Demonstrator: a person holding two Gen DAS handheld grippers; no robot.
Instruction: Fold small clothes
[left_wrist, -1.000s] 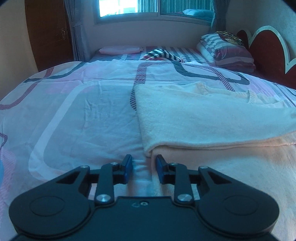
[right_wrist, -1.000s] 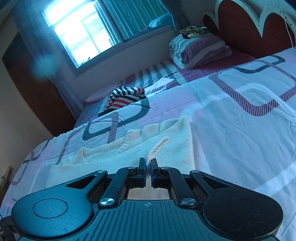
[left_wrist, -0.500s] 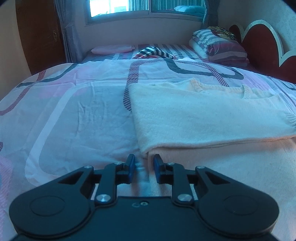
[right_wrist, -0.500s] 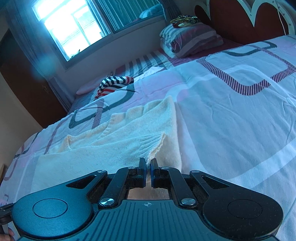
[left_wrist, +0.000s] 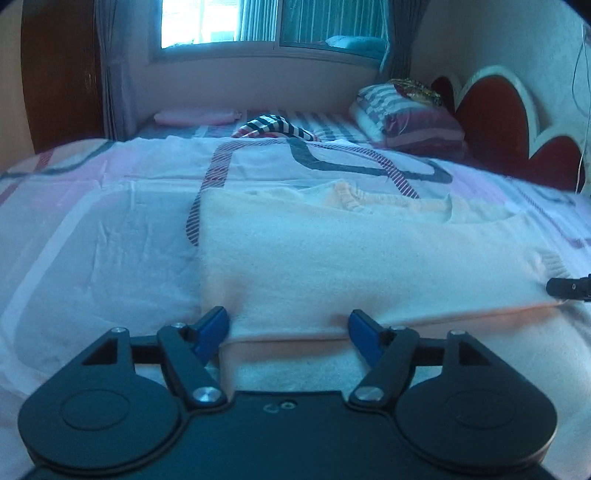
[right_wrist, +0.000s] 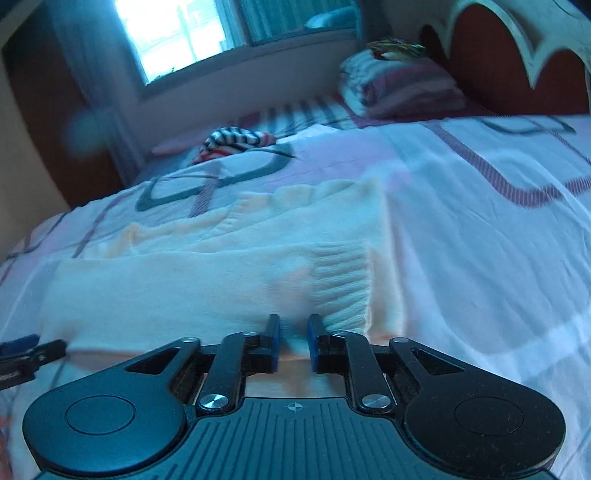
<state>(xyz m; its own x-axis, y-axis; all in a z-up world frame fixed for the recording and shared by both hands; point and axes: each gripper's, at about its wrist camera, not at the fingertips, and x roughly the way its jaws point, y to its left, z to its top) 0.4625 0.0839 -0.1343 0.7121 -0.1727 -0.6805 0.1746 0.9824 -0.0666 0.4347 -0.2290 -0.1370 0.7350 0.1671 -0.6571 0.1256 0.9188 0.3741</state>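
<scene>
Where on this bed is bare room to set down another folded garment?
Free: the patterned white bedsheet left of the cream knitted sweater, and right of it. Crowded: the far end, with the striped garment and stacked striped pillows.

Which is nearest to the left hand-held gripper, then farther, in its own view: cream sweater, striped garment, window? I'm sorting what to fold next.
1. Cream sweater, folded, right at the left hand-held gripper.
2. Striped garment, crumpled across the bed, centre.
3. Window, on the back wall beyond the bed.
</scene>
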